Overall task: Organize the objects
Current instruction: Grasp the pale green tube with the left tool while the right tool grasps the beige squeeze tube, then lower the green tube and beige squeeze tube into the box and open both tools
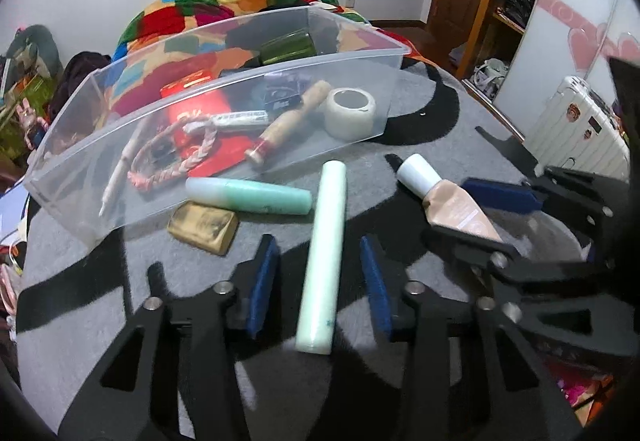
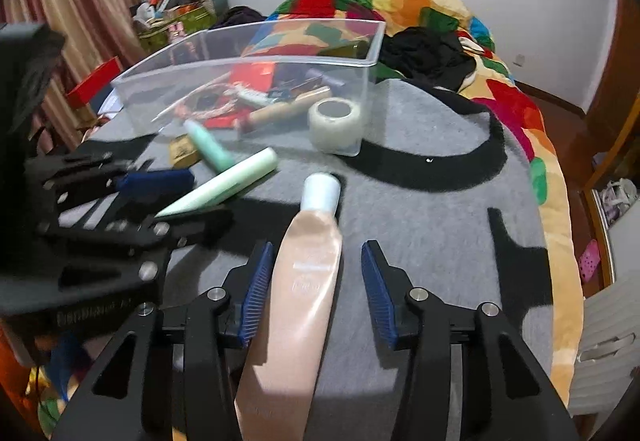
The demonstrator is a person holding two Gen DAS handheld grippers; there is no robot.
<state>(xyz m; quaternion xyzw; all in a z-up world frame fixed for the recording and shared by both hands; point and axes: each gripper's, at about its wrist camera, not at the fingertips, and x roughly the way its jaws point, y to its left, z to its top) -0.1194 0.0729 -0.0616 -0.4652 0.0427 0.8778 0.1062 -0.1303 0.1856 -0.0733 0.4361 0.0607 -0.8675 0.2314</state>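
A pale green tube [image 1: 324,253] lies on the grey mat [image 1: 400,145] between the blue pads of my left gripper [image 1: 318,245], with a gap on both sides, so the gripper is open. A beige tube with a white cap [image 2: 308,265] lies between the fingers of my right gripper [image 2: 318,245]; the left pad is close to it and the right pad stands clear, so this gripper is open too. The two grippers sit side by side. A second green tube [image 1: 248,195] and a gold box [image 1: 204,227] lie against the clear plastic bin [image 1: 400,57].
The bin holds a roll of tape [image 1: 350,111], a wooden stick [image 1: 288,125], a braided cord [image 1: 192,157] and red packets. A colourful quilt [image 2: 516,97] lies behind and to the right. A white suitcase [image 1: 580,129] stands beyond the mat's right edge.
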